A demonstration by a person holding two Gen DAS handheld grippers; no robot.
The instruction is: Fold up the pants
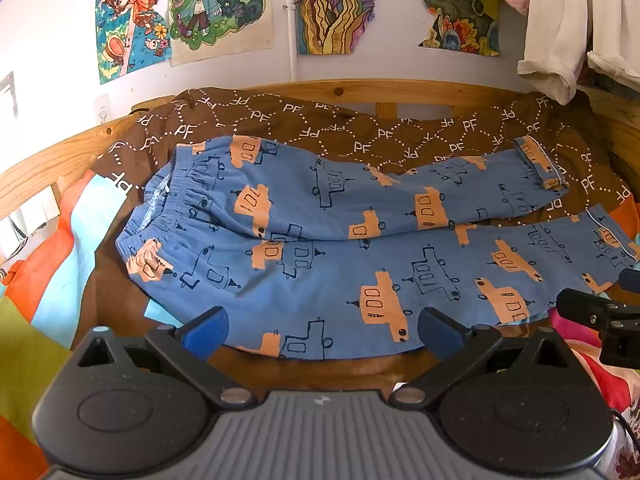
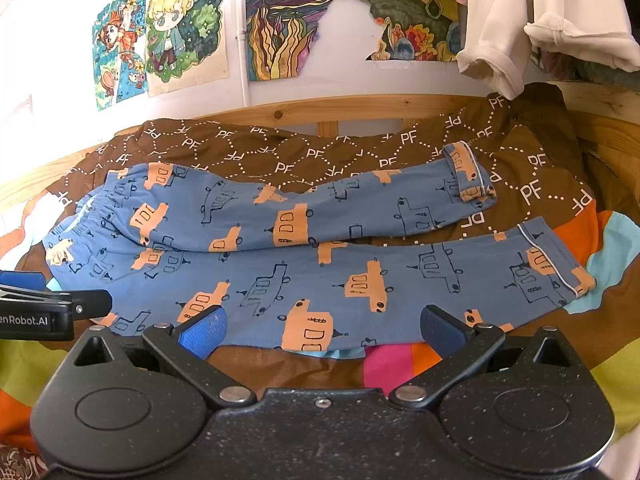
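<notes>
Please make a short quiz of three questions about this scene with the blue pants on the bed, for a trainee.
1. True or false: the pants are already folded into a small stack.
2. Which end of the pants lies to the left in both wrist views? A) the waistband B) the leg cuffs C) neither is visible
3. Fill in: the left gripper and the right gripper both have their jaws ____, with nothing held.

Key
1. False: the pants lie spread out on the brown blanket, the two legs side by side.
2. A: the waistband is to the left, the cuffs to the right.
3. open
</notes>
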